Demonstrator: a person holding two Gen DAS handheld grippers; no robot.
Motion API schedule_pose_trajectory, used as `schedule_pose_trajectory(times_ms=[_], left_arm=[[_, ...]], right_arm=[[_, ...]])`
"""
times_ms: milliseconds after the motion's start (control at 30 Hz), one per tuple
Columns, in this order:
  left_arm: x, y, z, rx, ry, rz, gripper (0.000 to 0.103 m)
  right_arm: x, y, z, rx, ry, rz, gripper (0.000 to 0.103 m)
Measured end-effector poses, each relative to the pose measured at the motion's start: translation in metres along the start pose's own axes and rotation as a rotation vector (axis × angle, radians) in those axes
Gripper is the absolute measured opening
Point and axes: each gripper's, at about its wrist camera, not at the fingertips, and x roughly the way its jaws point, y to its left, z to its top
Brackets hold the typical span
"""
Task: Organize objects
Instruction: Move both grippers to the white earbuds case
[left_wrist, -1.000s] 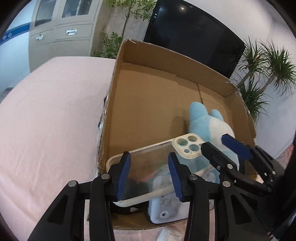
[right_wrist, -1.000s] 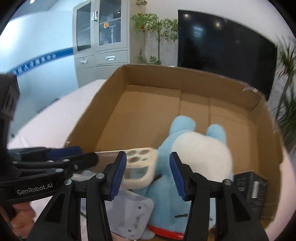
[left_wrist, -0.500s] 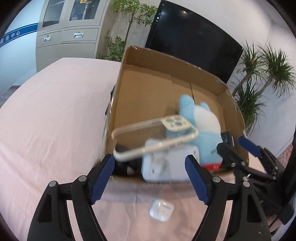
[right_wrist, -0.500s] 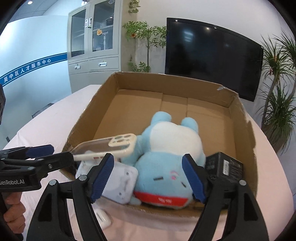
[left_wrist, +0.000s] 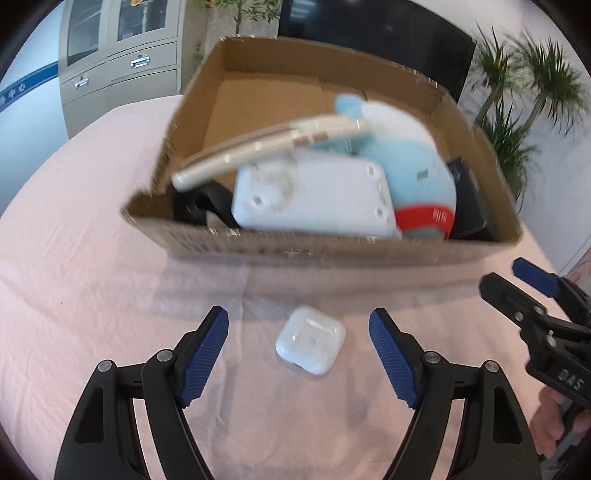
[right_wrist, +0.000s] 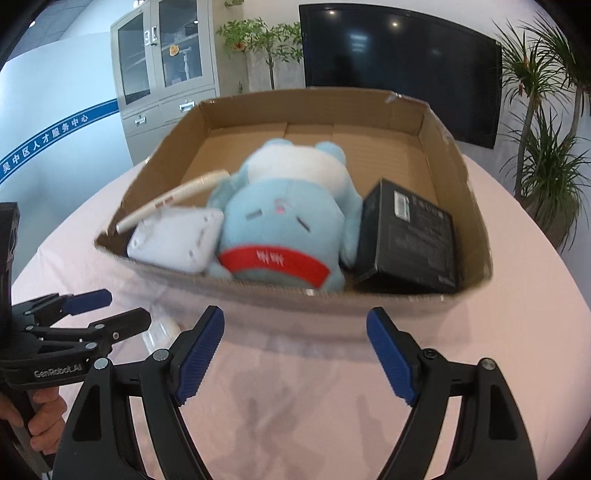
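Note:
A cardboard box (left_wrist: 332, 254) (right_wrist: 280, 295) stands on the pink table. Inside lie a clear phone case (left_wrist: 269, 144) (right_wrist: 173, 195) propped on a white device (left_wrist: 314, 195) (right_wrist: 177, 240), a blue plush toy (left_wrist: 413, 166) (right_wrist: 284, 214) and a black box (right_wrist: 406, 236) (left_wrist: 469, 206). A small white earbud case (left_wrist: 310, 339) rests on the cloth in front of the box. My left gripper (left_wrist: 299, 354) is open, its blue pads either side of the earbud case without touching it. Over bare cloth, my right gripper (right_wrist: 295, 354) is open too.
The pink tablecloth (left_wrist: 74, 258) spreads around the box. A grey cabinet (right_wrist: 166, 74), a dark screen (right_wrist: 399, 62) and potted plants (right_wrist: 546, 147) stand behind the table. A hand (right_wrist: 40, 417) grips the left tool's handle.
Both grippers let go of the phone case, which now rests in the box, opened wide and drew back out of the box and down toward the cloth in front of it.

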Motion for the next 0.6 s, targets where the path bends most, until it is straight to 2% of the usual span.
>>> schedule_pose_trajectory(times_ms=[67, 167, 200, 233, 267, 367, 433, 500, 600], left_arm=[[0.007, -0.006, -0.004, 0.012, 0.013, 0.005, 0.078], [0.018, -0.016, -0.009, 0.044, 0.026, 0.074, 0.078], [0.020, -0.019, -0.010, 0.053, 0.032, 0.088, 0.071], [0.022, -0.021, -0.011, 0.061, 0.039, 0.097, 0.057], [0.026, -0.023, -0.013, 0.068, 0.057, 0.099, 0.047], [0.025, -0.030, -0.018, 0.094, 0.041, 0.109, 0.045], [0.020, -0.037, -0.025, 0.120, 0.044, 0.070, 0.045], [0.011, -0.051, -0.038, 0.174, 0.056, 0.001, 0.045], [-0.011, -0.078, -0.070, 0.315, 0.059, -0.124, 0.045]], right_arm=[[0.002, -0.005, -0.012, 0.006, 0.023, 0.007, 0.079], [0.001, -0.011, -0.024, 0.010, 0.044, 0.021, 0.079], [0.000, -0.012, -0.027, 0.010, 0.045, 0.019, 0.079], [-0.003, -0.014, -0.030, 0.009, 0.046, 0.019, 0.079], [-0.004, -0.016, -0.032, 0.010, 0.047, 0.020, 0.079], [-0.010, -0.020, -0.038, 0.006, 0.052, 0.034, 0.079], [-0.016, -0.023, -0.043, -0.002, 0.054, 0.057, 0.079], [-0.023, -0.024, -0.053, -0.034, 0.073, 0.099, 0.079], [-0.036, -0.022, -0.074, -0.106, 0.113, 0.189, 0.078]])
